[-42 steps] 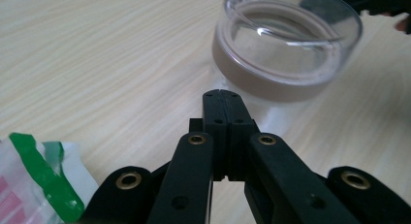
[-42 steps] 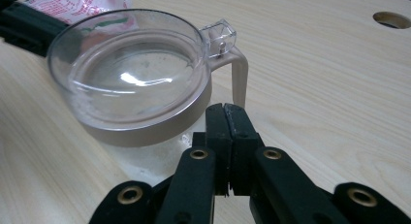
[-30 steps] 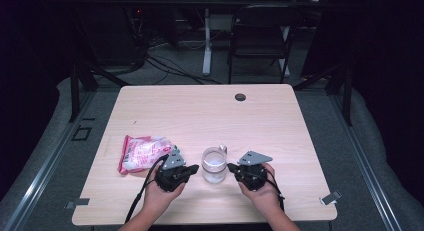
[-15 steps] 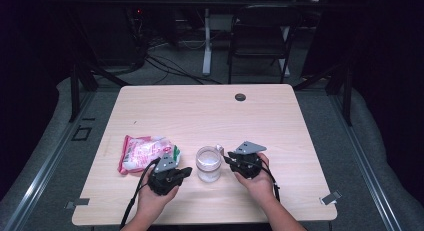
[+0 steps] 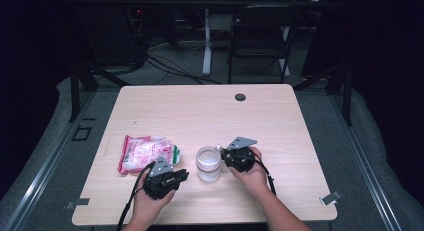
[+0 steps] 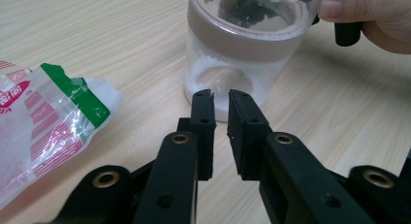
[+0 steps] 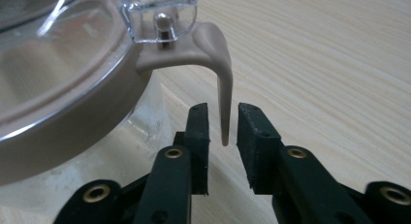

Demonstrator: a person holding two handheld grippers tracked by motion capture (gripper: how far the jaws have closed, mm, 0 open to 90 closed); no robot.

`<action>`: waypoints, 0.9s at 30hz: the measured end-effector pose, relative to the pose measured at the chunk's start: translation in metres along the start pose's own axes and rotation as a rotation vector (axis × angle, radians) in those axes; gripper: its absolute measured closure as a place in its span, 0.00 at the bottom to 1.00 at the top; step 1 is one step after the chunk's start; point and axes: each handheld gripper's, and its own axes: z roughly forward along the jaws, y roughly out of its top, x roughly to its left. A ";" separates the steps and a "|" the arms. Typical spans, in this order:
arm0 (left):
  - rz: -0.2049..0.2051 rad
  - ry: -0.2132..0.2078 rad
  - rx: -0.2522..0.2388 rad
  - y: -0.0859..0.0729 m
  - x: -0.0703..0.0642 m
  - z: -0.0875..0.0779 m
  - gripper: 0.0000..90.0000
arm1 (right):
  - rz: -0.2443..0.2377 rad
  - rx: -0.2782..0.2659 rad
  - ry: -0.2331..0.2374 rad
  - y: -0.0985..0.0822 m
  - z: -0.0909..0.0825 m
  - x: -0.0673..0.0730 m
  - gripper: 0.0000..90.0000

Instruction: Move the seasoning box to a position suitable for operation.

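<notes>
Now right gripper jaws slightly apart, straddling latch tab of jar mid-bench; close squarely on tab, pull gently. Left gripper nearly closed, empty, before jar.

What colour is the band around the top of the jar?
Beige-brown, matching the lid's lever; the band on the jar shows best in the left gripper view.

Colours on the pale wood table

The jar was clear with a beige-brown lid band and white powder; the bag was clear plastic, red-striped with a green corner; both grippers' jaws were black.
</notes>
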 end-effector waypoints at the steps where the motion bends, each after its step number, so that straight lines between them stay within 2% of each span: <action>1: -0.001 -0.002 -0.007 0.000 0.000 0.000 0.85 | -0.003 0.005 0.005 0.000 0.001 0.000 0.87; 2: -0.005 -0.002 -0.016 -0.001 -0.001 0.000 0.82 | -0.005 0.013 0.003 0.001 0.002 0.000 0.90; 3: 0.006 -0.001 -0.024 -0.001 -0.001 0.000 0.75 | -0.007 0.026 -0.002 0.001 0.002 0.000 0.95; 5: 0.018 0.004 -0.028 -0.002 -0.003 0.000 0.71 | 0.012 0.028 0.004 0.001 0.001 -0.002 0.95; 9: 0.030 0.014 -0.032 -0.001 -0.004 0.000 0.66 | 0.007 0.035 -0.005 0.001 0.000 -0.001 0.96; 13: 0.041 0.019 -0.029 0.000 -0.004 0.003 0.63 | 0.014 0.050 -0.041 -0.001 -0.005 0.001 0.96; 17: 0.060 0.003 -0.020 0.003 -0.004 0.006 0.59 | 0.024 0.058 -0.057 -0.004 -0.011 0.002 0.96; 18: 0.055 -0.006 -0.028 0.005 -0.005 0.008 0.55 | 0.034 0.063 -0.074 -0.007 -0.015 0.002 0.95; 21: 0.067 -0.015 -0.038 0.007 -0.007 0.012 0.53 | 0.043 0.067 -0.094 -0.009 -0.020 0.002 0.96; 23: 0.079 -0.042 -0.044 0.011 -0.010 0.018 0.51 | 0.063 0.072 -0.112 -0.015 -0.028 0.004 0.95; 24: 0.079 -0.042 -0.044 0.011 -0.010 0.018 0.51 | 0.063 0.072 -0.112 -0.015 -0.028 0.004 0.95; 26: 0.101 -0.091 -0.033 0.016 -0.015 0.025 0.52 | 0.124 0.062 -0.104 -0.022 -0.038 0.009 0.93; 27: 0.101 -0.091 -0.033 0.016 -0.015 0.025 0.52 | 0.124 0.062 -0.104 -0.022 -0.038 0.009 0.93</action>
